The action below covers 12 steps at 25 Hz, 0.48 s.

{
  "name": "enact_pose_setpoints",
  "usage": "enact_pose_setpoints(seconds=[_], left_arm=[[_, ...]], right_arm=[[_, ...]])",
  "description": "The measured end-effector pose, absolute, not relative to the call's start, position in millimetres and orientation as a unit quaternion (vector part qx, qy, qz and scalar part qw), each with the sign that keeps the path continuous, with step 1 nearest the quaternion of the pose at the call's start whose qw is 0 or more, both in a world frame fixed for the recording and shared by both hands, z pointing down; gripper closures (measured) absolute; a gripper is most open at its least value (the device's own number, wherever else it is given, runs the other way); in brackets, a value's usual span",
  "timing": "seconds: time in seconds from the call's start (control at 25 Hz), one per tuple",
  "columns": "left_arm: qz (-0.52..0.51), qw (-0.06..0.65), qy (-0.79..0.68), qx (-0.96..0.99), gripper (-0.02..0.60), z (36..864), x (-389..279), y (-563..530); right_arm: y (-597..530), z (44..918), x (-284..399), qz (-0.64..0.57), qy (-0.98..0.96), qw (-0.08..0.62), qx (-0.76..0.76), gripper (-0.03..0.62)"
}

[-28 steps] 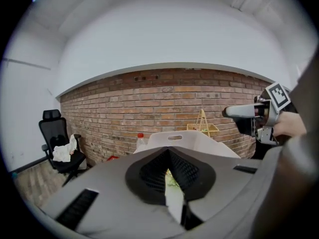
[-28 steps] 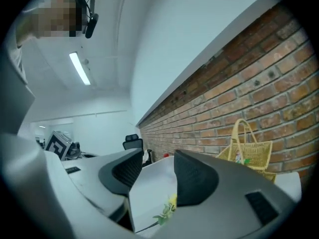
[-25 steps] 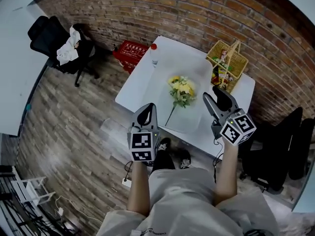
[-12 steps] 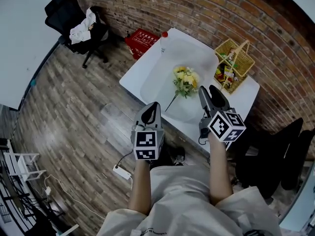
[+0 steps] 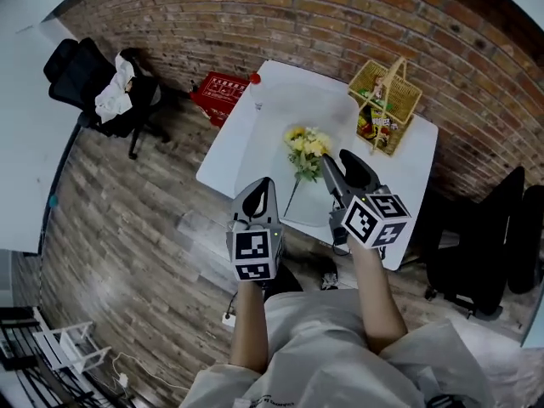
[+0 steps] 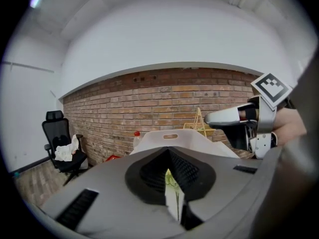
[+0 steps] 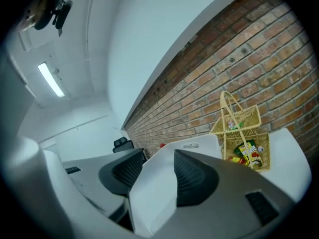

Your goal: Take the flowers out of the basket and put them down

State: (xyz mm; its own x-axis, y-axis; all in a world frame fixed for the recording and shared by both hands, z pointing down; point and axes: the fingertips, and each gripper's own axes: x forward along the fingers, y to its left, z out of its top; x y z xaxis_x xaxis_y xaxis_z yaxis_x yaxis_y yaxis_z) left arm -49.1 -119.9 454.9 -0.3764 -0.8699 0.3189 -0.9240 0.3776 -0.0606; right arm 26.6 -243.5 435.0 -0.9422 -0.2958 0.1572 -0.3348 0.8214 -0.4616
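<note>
The basket (image 5: 367, 82) is sitting at the table's (image 5: 408, 172) far right corner, holding snack packets (image 5: 375, 127). The flowers (image 5: 306, 145) are lying outside it, in a white tray (image 5: 270, 130) mid-table. A red-capped bottle (image 5: 255, 88) is standing at the far left corner. The left gripper (image 5: 261, 185) is hovering near the table's front edge, jaws pressed together on nothing. The right gripper (image 5: 338, 161) is hovering beside it with its jaws spread and empty. A brick wall (image 5: 340, 15) is backing the table. A chair (image 5: 85, 79) and a red crate (image 5: 219, 92) are standing on the wood floor (image 5: 127, 228).

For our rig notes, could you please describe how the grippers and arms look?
The left gripper and right gripper have pale grey shells with black ribbed pads. Each carries a white cube with black square markers. The person wears a light short-sleeved top.
</note>
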Motion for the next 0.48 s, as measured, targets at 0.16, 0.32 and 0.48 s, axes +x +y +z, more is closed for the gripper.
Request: enact_pose_setpoints(seconds=[0.16,0.32,0.48], left_arm=[[0.124,0.112,-0.781,0.601,0.557,451.7,-72.0,-157.4],[0.127,0.094,-0.745,0.648,0.557,440.2,-98.8,-184.8],[0.124,0.092,-0.723,0.673,0.557,445.3,-128.4,-203.8]], right_arm=[[-265.0,435.0,5.7,0.260,-0.941,0.035,0.214,0.390],[-268.5,441.1,-20.8,0.256,-0.932,0.052,0.253,0.390],[-266.5,484.5,-46.3,0.269,-0.918,0.149,0.252,0.388]])
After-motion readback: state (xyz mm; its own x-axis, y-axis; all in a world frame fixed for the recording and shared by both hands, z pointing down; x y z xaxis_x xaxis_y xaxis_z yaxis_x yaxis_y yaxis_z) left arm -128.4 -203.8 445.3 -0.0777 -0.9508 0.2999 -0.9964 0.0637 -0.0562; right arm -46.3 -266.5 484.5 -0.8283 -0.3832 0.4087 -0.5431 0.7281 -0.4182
